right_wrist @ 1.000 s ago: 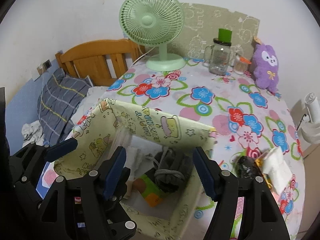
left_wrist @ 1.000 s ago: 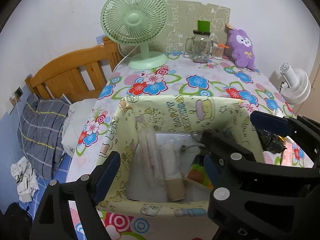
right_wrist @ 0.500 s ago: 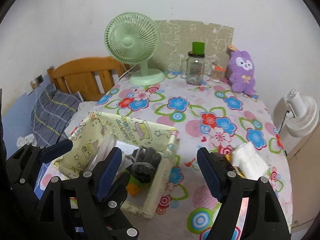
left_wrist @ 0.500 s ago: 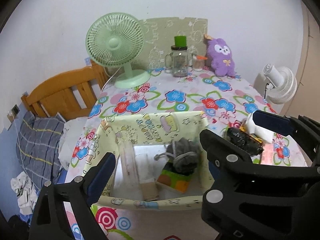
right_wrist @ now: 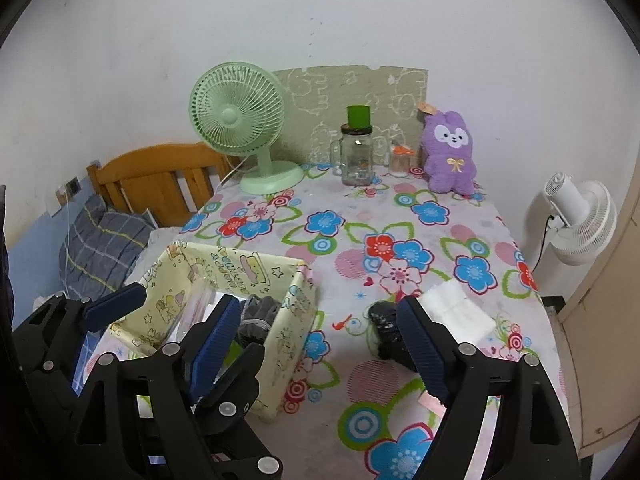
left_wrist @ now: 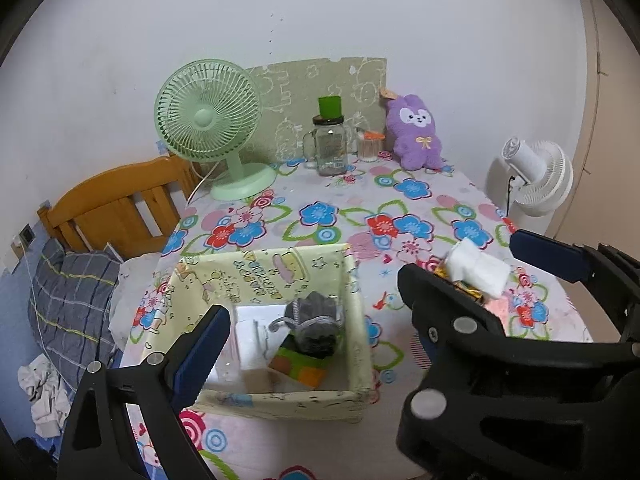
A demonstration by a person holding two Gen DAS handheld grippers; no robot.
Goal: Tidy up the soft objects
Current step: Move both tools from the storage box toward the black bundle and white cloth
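Both grippers, left (left_wrist: 308,320) & right (right_wrist: 316,336), open w/ nothing held, above fabric bin (left_wrist: 352,280).

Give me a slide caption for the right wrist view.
Open right gripper above floral table, yellow storage box left, white folded cloth right.

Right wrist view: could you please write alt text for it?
The open right gripper hovers empty above a floral table, between a yellow fabric bin holding grey gloves and a black bundle beside white tissues.
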